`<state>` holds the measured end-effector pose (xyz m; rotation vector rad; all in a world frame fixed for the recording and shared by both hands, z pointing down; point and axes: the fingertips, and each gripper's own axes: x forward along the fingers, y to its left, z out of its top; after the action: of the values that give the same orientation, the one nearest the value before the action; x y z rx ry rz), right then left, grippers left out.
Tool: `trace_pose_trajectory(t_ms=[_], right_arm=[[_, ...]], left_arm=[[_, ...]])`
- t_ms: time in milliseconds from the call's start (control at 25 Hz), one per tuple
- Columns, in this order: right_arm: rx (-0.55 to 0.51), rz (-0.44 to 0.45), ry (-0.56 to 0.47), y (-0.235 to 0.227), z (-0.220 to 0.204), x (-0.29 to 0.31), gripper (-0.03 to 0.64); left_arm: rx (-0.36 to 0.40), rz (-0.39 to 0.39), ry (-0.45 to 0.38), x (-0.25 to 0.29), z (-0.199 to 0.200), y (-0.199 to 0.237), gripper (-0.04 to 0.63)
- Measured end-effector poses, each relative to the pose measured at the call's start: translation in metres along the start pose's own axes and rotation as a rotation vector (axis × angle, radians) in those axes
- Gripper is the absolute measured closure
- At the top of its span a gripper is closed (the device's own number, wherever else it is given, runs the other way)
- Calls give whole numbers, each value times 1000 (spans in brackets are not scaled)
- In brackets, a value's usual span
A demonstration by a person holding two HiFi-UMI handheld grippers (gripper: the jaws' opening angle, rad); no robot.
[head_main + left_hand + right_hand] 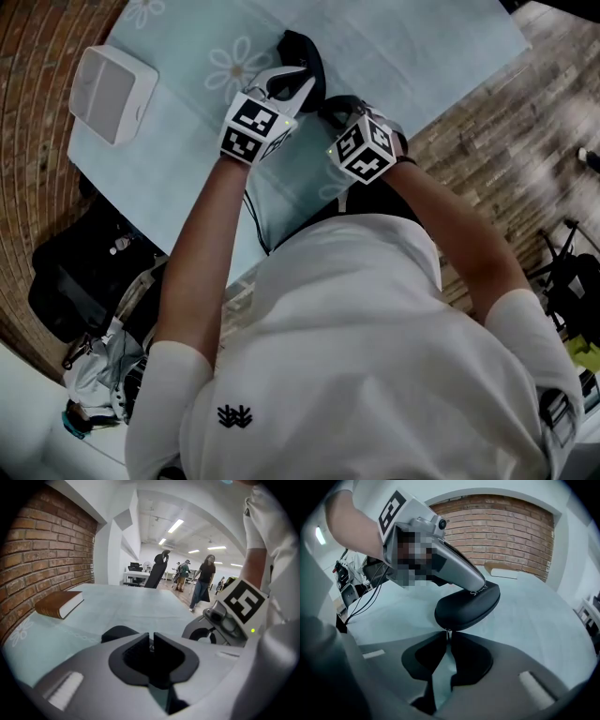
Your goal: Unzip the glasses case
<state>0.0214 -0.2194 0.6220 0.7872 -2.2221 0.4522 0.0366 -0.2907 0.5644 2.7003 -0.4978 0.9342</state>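
**Item: glasses case, zip being taken up**

The glasses case (466, 605) is lying mid-desk (422, 56), its long axis slanting toward the person's corner and its rounded end facing the right gripper (447, 637). That claw is pinching the zipper pull (448, 631), jaws nearly together, seemingly ready to draw it. The left gripper (151, 641), jaws closed to a slit, is bearing on the case's top, apparently steadying it.

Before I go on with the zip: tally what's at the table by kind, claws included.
Glasses case: 1
Book: 1
Claws: 2 (left claw; right claw, shut on the case's zipper pull)
Total: 4
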Motion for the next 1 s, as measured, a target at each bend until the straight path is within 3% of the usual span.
trace_pose_trajectory(t_ms=[80,480,1000], right_arm=[[16,-3,-3,1,-1,-1,609],[45,15,-1,0,-2,-5,615],[23,20,33,-17,-8,-15,617]], left_arm=[[6,0,4,3,-1,-2,541],[13,39,-32,5,-1,5,545],[22,-4,-10,8,3,-4,545]])
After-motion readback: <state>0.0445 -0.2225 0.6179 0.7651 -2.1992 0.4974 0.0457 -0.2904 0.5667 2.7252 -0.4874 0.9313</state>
